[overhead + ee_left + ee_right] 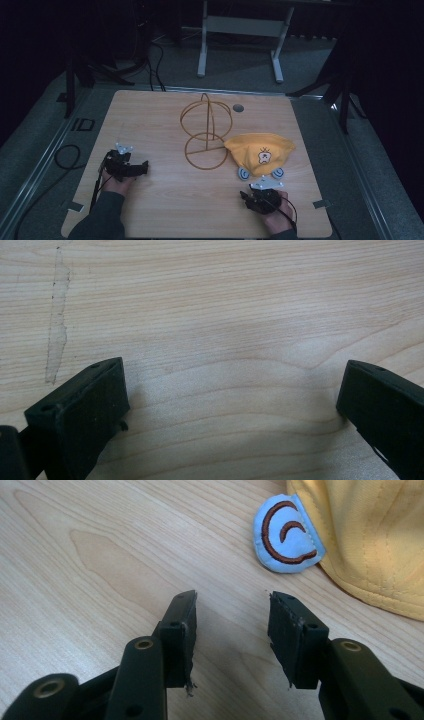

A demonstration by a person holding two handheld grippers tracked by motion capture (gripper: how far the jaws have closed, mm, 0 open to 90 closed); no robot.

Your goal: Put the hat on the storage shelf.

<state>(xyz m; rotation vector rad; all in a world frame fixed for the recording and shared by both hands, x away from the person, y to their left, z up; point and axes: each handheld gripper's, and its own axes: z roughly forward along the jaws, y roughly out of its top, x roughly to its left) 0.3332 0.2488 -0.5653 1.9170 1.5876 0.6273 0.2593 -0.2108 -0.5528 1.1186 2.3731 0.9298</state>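
1. The yellow hat (261, 152) lies flat on the table (165, 210), just ahead of the right gripper (232, 630), whose jaws stand wide with nothing between them.
2. In the right gripper view, its blue ear flap (286, 535) sits ahead of the jaws, slightly right; the hat's crown is cut off.
3. A wire stand (206, 132) rises just left of the hat.
4. The left gripper (232, 390), well apart, holds its jaws wide over bare wood.

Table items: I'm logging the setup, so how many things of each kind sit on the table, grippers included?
Yellow hat: 1
Wire stand: 1
Grippers: 2, the left gripper and the right gripper, both open
Total: 4
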